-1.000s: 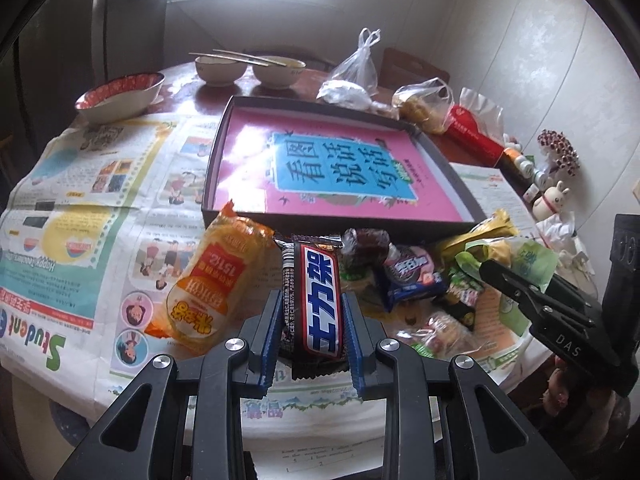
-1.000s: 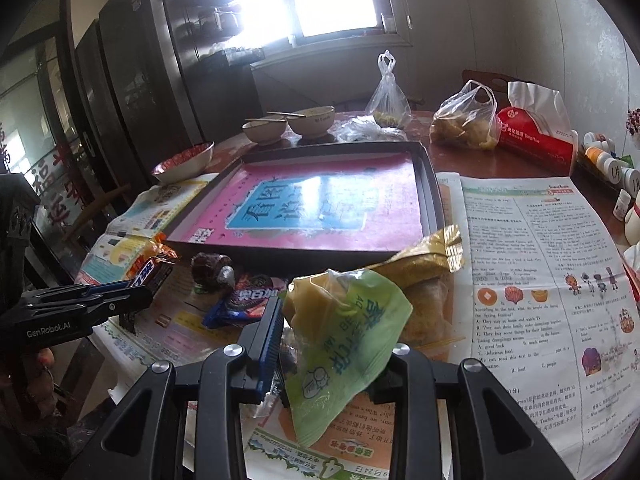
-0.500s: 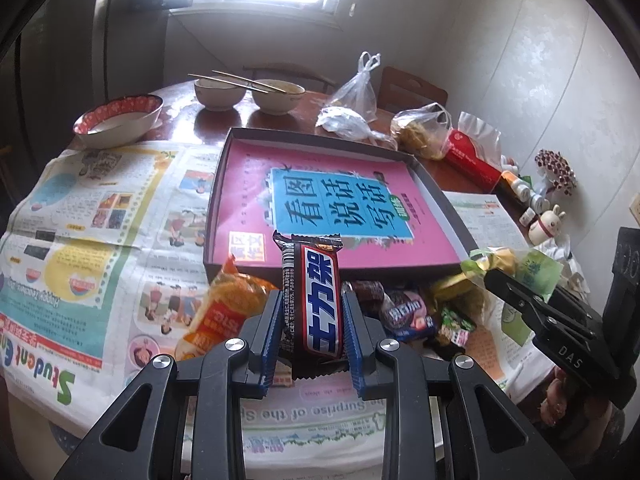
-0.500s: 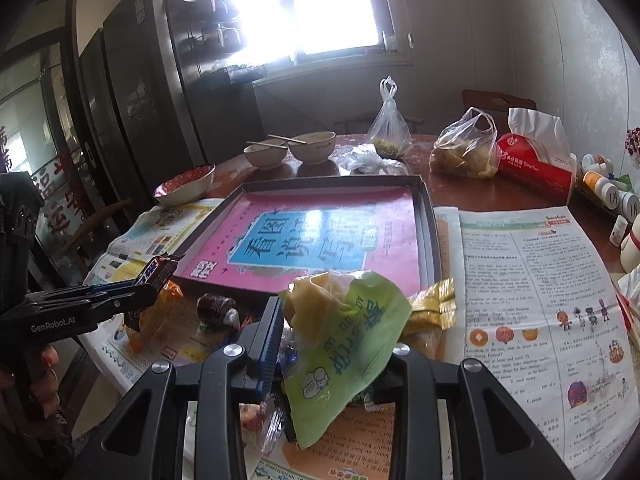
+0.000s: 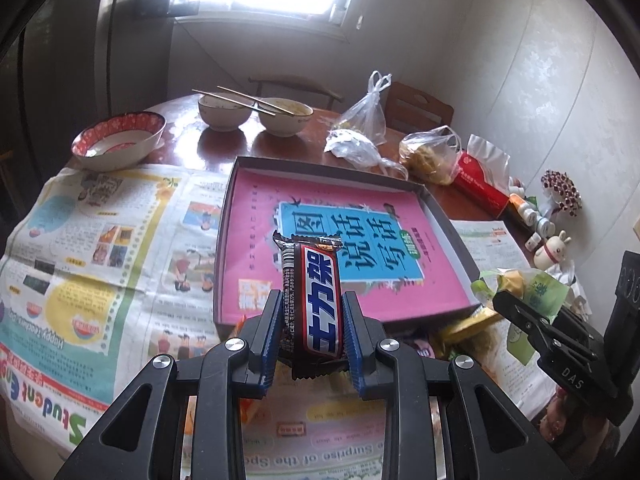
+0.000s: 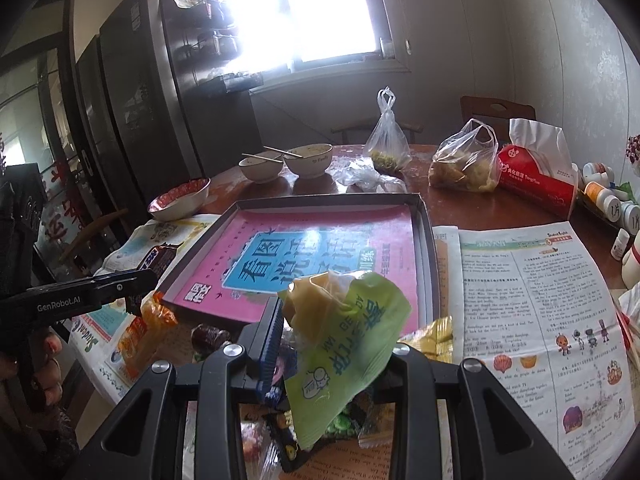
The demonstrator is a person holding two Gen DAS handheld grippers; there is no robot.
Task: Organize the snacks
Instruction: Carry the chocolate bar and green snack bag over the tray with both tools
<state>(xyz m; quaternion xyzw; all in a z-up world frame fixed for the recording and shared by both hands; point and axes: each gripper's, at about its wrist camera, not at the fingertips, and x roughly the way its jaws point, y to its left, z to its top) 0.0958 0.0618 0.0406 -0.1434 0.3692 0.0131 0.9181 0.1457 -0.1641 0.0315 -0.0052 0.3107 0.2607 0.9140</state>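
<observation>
While the left gripper (image 5: 313,320) pinches a dark chocolate bar (image 5: 316,300) between its blue pads, the bar stands lengthwise in the jaws with its far end raised over the near edge of a shallow dark tray (image 5: 448,224). A pink book with a blue label (image 5: 340,240) lies flat inside that tray. Over on the right, the right gripper (image 6: 332,340) is clamped on a light green snack packet (image 6: 344,352), which droops between the jaws above the near right corner of the tray. Below both grippers, more snacks lie in a loose pile on the newspaper (image 5: 100,248) just in front of the tray, among them an orange packet (image 6: 140,332) to the left and a gold wrapper (image 6: 434,338) to the right. Farther away on the wooden table (image 5: 224,152) stand a red-rimmed bowl (image 5: 120,144), two pale bowls with chopsticks (image 5: 236,98) across them, and several plastic bags (image 5: 364,120).
</observation>
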